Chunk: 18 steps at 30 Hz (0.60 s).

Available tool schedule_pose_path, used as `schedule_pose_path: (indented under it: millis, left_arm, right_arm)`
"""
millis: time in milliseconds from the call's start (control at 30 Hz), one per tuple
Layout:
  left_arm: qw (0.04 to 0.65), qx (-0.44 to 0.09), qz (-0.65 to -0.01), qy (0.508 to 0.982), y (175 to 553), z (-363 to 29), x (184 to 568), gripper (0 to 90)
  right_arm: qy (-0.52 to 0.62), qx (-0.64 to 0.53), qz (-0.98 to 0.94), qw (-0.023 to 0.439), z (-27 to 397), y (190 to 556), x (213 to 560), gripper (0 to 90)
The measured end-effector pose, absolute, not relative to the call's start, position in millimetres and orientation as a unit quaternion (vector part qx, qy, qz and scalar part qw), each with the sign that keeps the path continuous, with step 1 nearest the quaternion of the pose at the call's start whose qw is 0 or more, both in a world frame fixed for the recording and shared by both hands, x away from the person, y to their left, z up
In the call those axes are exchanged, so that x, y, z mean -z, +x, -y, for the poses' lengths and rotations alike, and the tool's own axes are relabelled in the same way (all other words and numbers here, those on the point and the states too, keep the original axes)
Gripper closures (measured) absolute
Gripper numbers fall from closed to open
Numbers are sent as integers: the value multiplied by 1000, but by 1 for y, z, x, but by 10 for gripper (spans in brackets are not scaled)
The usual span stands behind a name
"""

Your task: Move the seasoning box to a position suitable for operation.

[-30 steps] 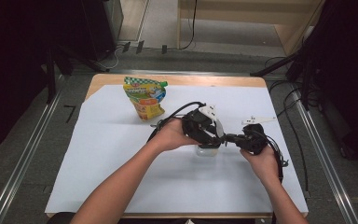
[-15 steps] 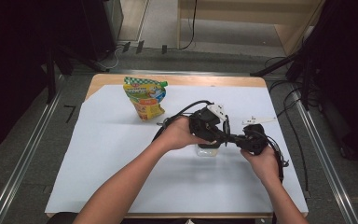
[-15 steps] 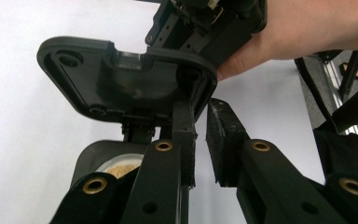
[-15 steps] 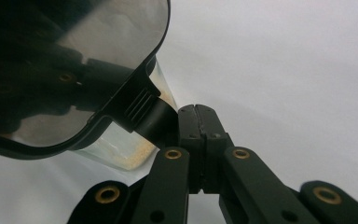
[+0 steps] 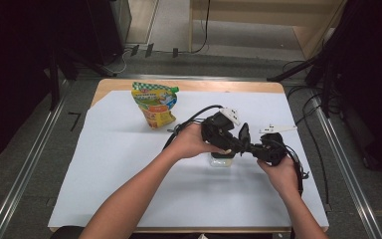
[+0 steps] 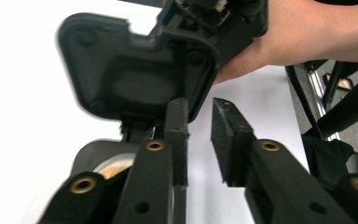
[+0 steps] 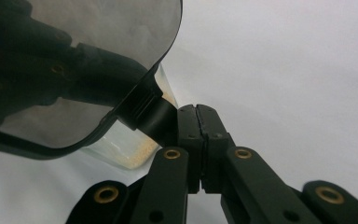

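Right gripper view: right gripper [image 7: 196, 135] clamped shut on lid [image 7: 79, 70] tab of jar [image 7: 135, 144], lid swung open toward 10 o'clock. Left gripper [image 6: 198, 140] jaws just reopening, nothing between. Step: opening jar. Next, probably: steady lid, clear left.

overhead cam; two close claw cams

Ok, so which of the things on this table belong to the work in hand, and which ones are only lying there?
In the job:
- clear container with pale grains inside, at the middle of the table
- its dark lid, tilted up over it

Lying about:
- colourful pouch, standing apart toward the far edge
- white sheet covering the table
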<state>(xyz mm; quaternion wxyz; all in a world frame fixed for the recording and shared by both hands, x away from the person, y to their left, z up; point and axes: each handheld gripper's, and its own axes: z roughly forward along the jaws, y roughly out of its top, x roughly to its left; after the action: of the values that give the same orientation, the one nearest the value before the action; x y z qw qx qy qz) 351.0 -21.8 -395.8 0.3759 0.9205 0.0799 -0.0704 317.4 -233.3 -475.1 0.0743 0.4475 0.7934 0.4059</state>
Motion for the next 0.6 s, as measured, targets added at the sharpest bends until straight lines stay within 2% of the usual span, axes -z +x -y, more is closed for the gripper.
schedule_pose_path:
  millis: [100,267,600]
  left_arm:
    - [376,63,-94,920,352,13,393,659]
    - [378,65,-113,916,354,-7,392,542]
    - [386,63,-143,909,351,-42,391,493]
  right_arm:
    - [442,-406,-796,76,235,316,475,879]
    - [443,-416,-791,73,240,311,473,832]
    - [434,-426,-791,68,243,294,467,694]
